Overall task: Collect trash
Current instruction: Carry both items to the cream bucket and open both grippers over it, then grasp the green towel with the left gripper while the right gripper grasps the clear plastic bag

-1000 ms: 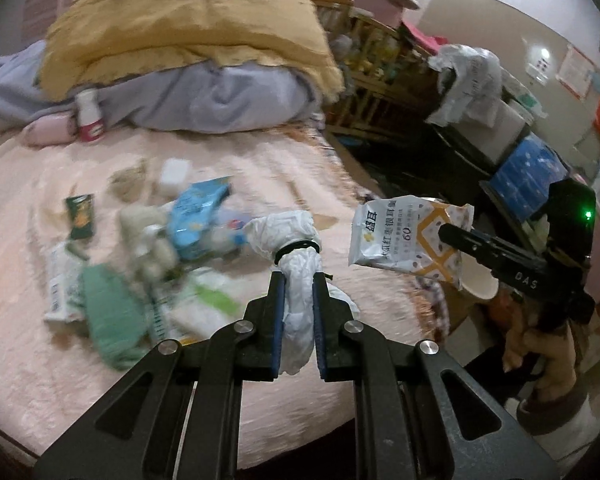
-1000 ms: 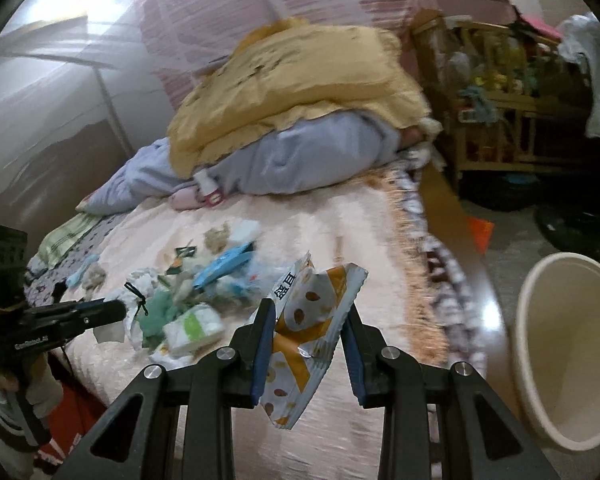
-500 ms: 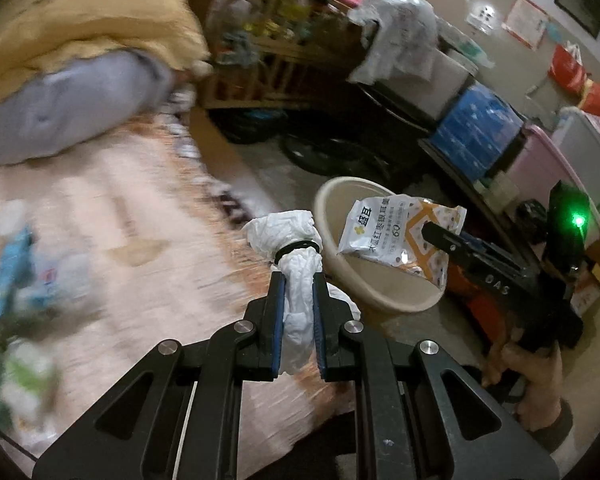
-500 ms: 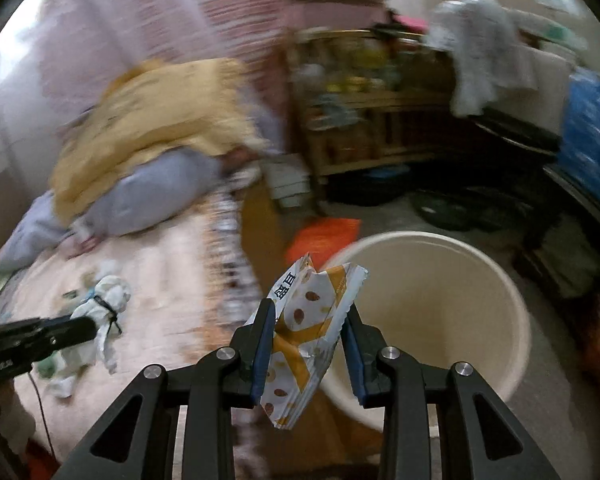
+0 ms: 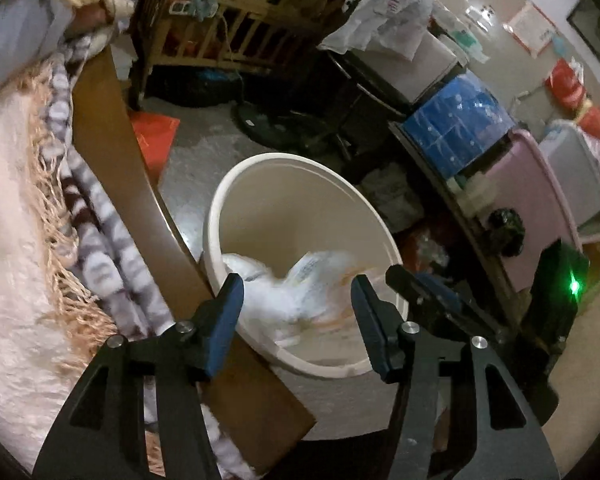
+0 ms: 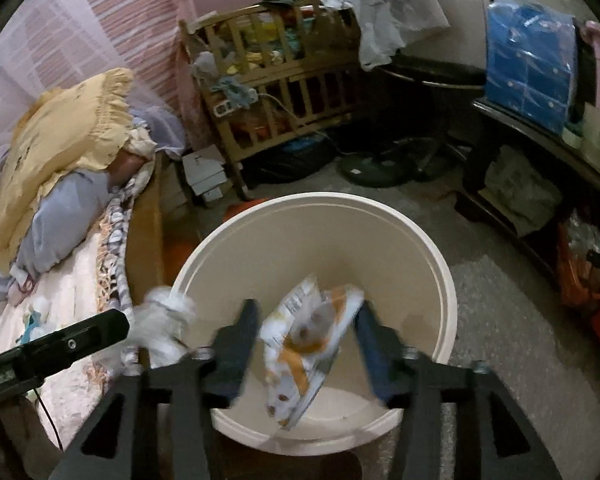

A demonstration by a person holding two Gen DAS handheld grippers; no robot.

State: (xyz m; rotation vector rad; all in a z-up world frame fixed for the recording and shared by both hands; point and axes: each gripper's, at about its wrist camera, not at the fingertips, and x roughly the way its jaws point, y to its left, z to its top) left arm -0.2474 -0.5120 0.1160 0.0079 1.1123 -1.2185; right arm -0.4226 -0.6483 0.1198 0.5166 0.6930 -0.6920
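Left wrist view: left gripper (image 5: 296, 312) jaws spread wide, nothing between them. Just beyond, a blurred white bundle (image 5: 260, 296) sits inside the cream bin (image 5: 300, 184). Right gripper (image 6: 306, 340) jaws also apart; the orange-and-white wrapper (image 6: 306, 344) hangs loose between them, over the bin. Bed edge (image 5: 112, 152) touches the bin's left; wooden crib (image 6: 276, 72) well behind.

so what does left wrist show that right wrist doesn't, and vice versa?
Only left wrist: the right gripper's body with its green LED, and a red bag on the floor.

Only right wrist: the yellow pillow on the bed, and the left gripper's finger beside the white bundle.

Both: the cream bin with the snack bag dropping in, both grippers open, the wooden crib and blue pack.
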